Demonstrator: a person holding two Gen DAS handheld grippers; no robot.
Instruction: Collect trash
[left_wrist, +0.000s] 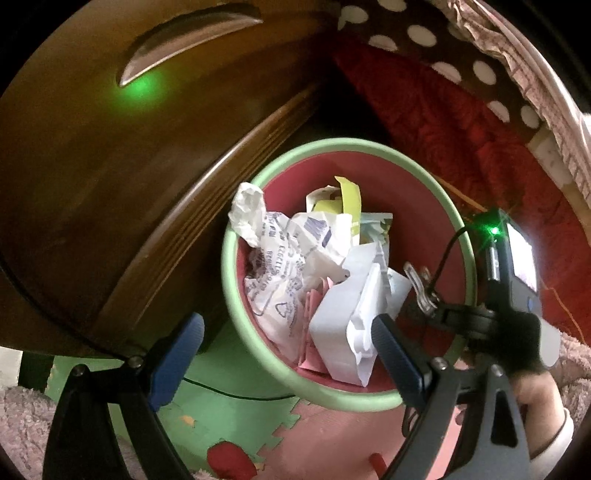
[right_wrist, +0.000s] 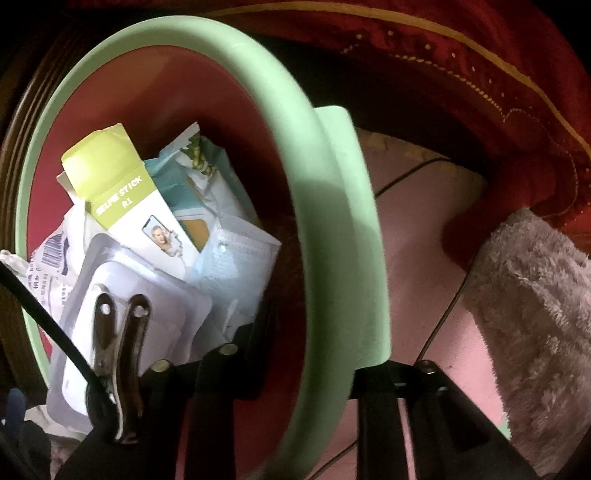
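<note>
Straddling the green bin rim (right_wrist: 332, 221), right gripper (right_wrist: 314, 354) jaws stand apart, pressing nothing visibly. Left gripper (left_wrist: 284, 354), lower frame, gapes wide and empty over the packaging trash (left_wrist: 314, 266).

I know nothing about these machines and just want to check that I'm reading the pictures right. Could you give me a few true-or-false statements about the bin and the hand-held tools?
1. The bin has a pale green rim and a red inside. True.
2. The bin is empty. False: it is piled with packaging, including a printed white bag.
3. A box in the bin reads "Selfie Stick". True.
4. The left tool is shut tight. False: its blue pads stand wide apart, with nothing gripped.
5. The right tool has one finger inside the bin's rim and one outside. True.
</note>
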